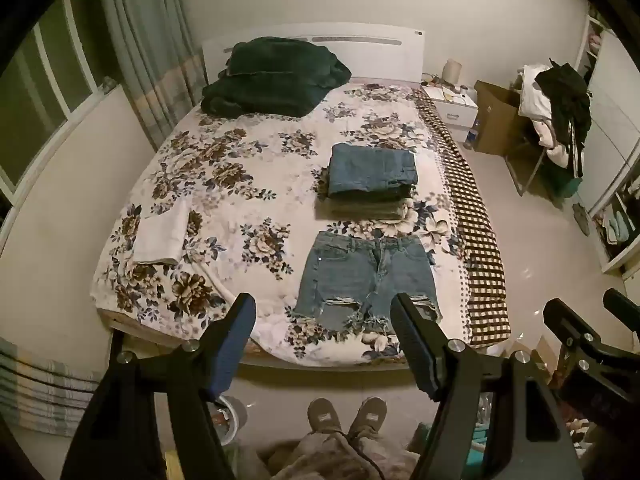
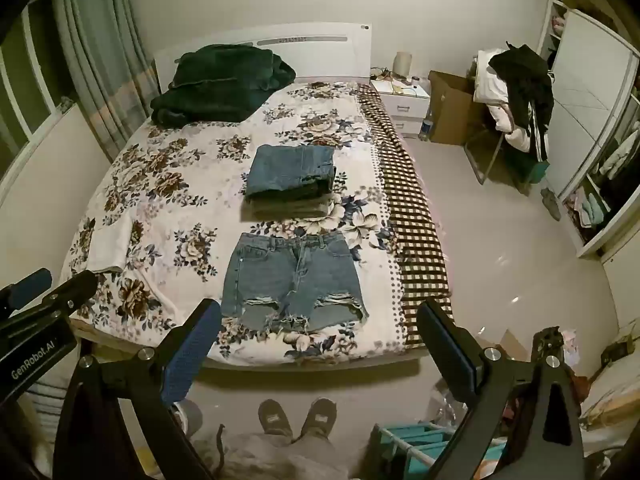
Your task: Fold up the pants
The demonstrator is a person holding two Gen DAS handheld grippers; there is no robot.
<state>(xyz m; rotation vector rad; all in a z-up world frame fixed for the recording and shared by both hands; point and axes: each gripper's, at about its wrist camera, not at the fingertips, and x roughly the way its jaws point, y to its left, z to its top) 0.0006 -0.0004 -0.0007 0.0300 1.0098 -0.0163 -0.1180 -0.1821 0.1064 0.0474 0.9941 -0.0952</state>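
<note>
A pair of ripped blue denim shorts (image 1: 366, 280) lies flat on the floral bed (image 1: 248, 184), waistband away from me, hems toward the foot edge. It also shows in the right wrist view (image 2: 294, 280). Behind it sits a stack of folded pants (image 1: 372, 178), jeans on top; the stack also shows in the right wrist view (image 2: 292, 182). My left gripper (image 1: 324, 320) is open and empty, held above the foot of the bed. My right gripper (image 2: 320, 324) is open and empty, also short of the shorts.
A dark green blanket (image 1: 272, 80) lies by the headboard. A white folded cloth (image 1: 160, 236) is at the bed's left. A checkered sheet (image 1: 476, 240) hangs on the right side. A nightstand (image 1: 454, 110), box and clothes-laden chair (image 1: 556, 112) stand at the right.
</note>
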